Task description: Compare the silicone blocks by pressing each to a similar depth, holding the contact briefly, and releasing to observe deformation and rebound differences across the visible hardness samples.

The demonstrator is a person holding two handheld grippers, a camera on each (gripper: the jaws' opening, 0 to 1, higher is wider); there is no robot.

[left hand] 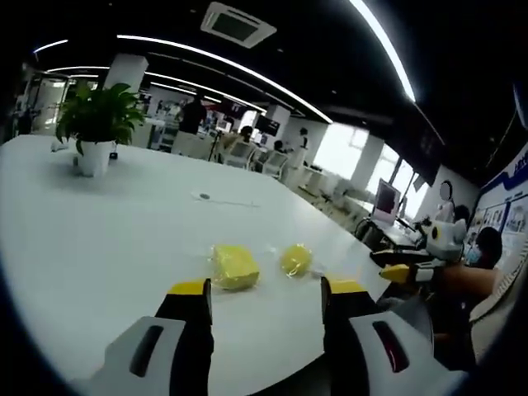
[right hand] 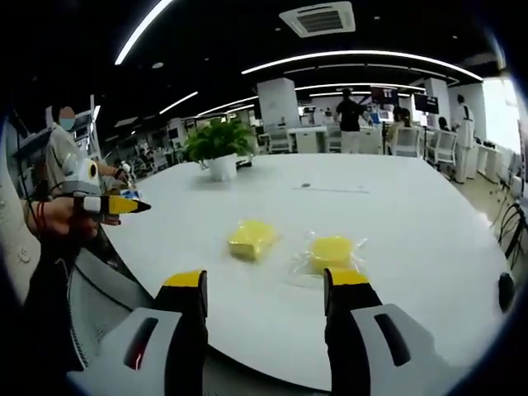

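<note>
Two yellow silicone blocks lie on the white table. In the left gripper view the squarer block is just beyond my left gripper, and a rounder block in clear wrap sits to its right. The left gripper is open, with nothing between its jaws. My right gripper enters from the right, off the table edge. In the right gripper view the bare block and the wrapped block lie ahead of my right gripper, which is open and empty. The left gripper is at the left, held by a hand.
A potted plant stands at the far end of the table. A small flat object with a thin cord lies mid-table. People, chairs and desks fill the office behind. A monitor stands at the right.
</note>
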